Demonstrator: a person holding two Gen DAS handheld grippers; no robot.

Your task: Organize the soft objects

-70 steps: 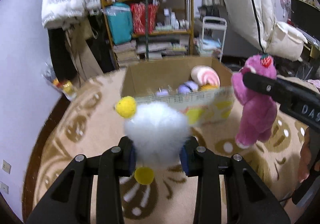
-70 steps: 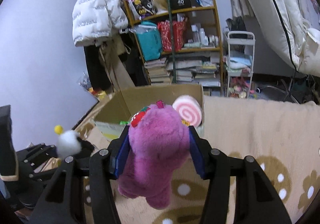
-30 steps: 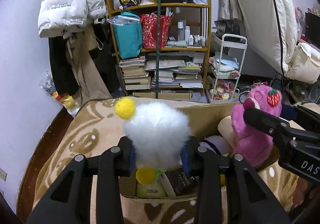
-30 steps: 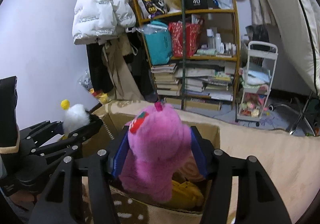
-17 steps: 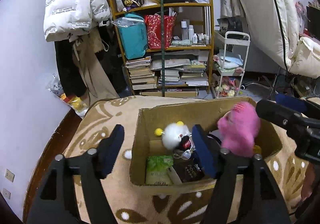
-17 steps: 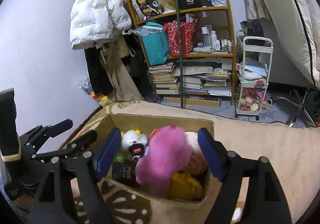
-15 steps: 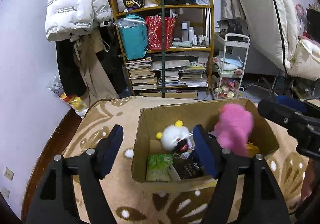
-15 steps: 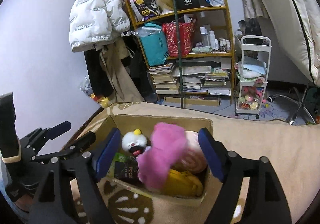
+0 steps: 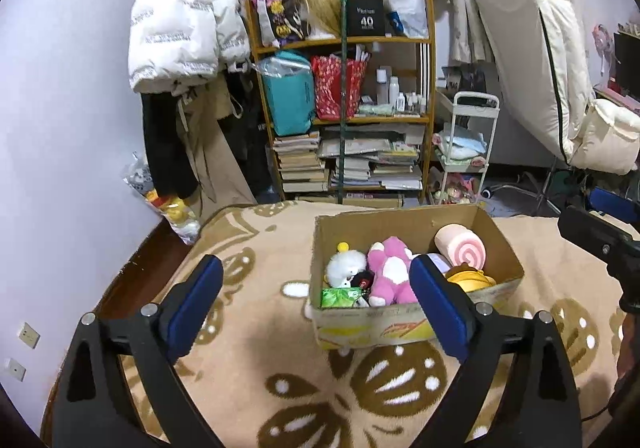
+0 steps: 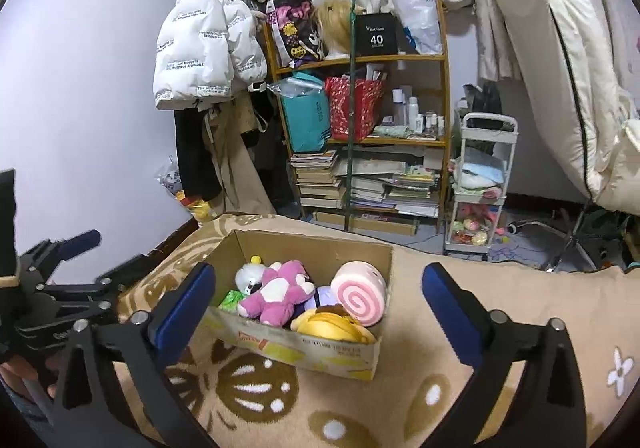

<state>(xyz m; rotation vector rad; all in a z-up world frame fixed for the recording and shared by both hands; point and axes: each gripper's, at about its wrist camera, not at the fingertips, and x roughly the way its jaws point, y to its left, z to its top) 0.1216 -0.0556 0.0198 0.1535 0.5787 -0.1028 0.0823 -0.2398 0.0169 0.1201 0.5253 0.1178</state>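
Left gripper (image 9: 314,302) and right gripper (image 10: 318,302) both with jaws released and empty, white fluffy toy (image 9: 346,268) and pink plush bear (image 9: 386,272) lying inside cardboard box (image 9: 400,322) at twelve o'clock on patterned blanket (image 9: 248,348)

A tan blanket (image 10: 460,348) patterned with brown-and-white flowers is seen. Ahead of the blue-padded left gripper (image 9: 316,302), a magenta-and-white plush bear (image 9: 386,272) and a pink-swirled roll plush (image 9: 462,248) are shown.

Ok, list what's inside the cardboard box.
Inside the cardboard box: white fluffy toy, pink bear, pink swirl roll, yellow plush, green packet. Anything beneath them is covered.
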